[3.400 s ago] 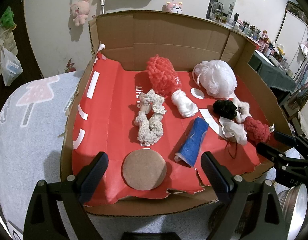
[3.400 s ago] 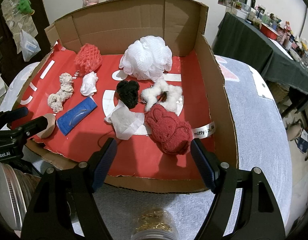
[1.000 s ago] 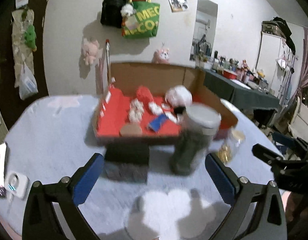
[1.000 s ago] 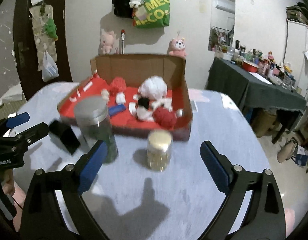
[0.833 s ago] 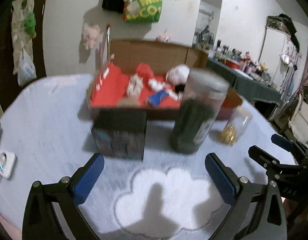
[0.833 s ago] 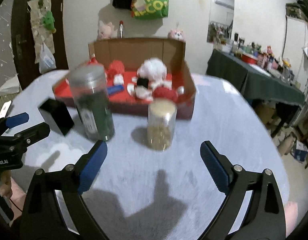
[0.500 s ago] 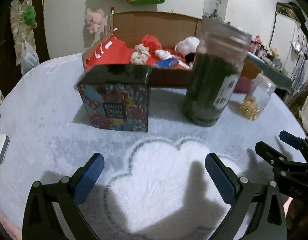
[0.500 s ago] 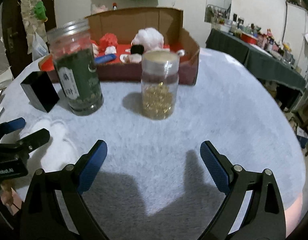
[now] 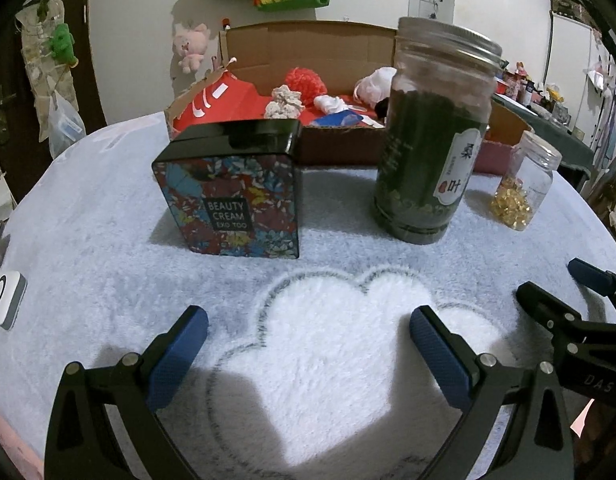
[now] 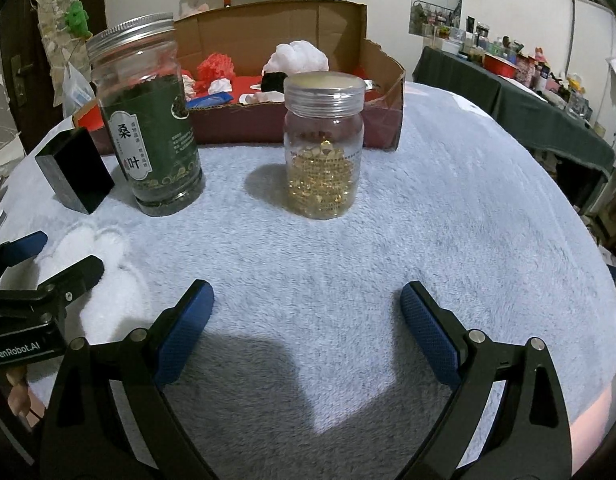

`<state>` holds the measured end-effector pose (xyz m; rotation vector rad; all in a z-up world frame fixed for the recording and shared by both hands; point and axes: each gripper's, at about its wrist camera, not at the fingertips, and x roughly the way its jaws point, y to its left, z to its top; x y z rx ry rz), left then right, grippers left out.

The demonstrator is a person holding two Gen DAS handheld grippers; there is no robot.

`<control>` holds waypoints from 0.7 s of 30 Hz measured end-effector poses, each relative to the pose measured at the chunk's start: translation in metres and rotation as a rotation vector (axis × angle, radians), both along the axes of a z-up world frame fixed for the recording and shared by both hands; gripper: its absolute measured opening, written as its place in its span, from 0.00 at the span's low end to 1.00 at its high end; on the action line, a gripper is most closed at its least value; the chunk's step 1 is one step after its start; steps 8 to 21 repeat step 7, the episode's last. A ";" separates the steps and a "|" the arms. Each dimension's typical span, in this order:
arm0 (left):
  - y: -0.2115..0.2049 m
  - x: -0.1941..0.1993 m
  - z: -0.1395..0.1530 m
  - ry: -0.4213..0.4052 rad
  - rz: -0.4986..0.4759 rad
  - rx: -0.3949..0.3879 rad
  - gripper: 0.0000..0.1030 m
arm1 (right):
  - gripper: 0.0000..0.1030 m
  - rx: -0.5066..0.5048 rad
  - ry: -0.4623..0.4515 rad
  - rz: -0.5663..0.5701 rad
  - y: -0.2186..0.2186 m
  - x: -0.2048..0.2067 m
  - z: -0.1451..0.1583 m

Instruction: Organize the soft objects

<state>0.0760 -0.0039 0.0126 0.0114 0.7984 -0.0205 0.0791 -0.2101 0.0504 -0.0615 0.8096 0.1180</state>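
A cardboard box (image 9: 339,148) with a red lining stands at the far side of the table and holds several soft things: a red mesh puff (image 9: 306,80), a cream knitted piece (image 9: 284,102), a white mesh puff (image 10: 296,56), a black pompom (image 10: 274,80). The box also shows in the right wrist view (image 10: 383,92). My left gripper (image 9: 304,344) is open and empty, low over the fluffy blue table cover, near the front. My right gripper (image 10: 308,316) is open and empty beside it.
A black tin marked BEAUTY CREAM (image 9: 236,188), a tall jar of green leaves (image 9: 427,140) and a small clear jar of yellow capsules (image 10: 323,144) stand between the grippers and the box. A white device (image 9: 4,300) lies at the left edge.
Both grippers have pulled back from the box and dropped low over the table near its front edge. The tin and the jars now stand close in front of them.
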 end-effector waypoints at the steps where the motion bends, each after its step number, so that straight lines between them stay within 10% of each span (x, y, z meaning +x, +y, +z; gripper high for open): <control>1: 0.000 -0.001 0.000 0.000 0.000 0.000 1.00 | 0.93 0.000 0.000 0.000 0.000 0.000 0.000; 21: 0.001 -0.001 0.000 -0.001 0.000 -0.004 1.00 | 0.93 0.000 0.000 0.000 0.000 0.000 0.000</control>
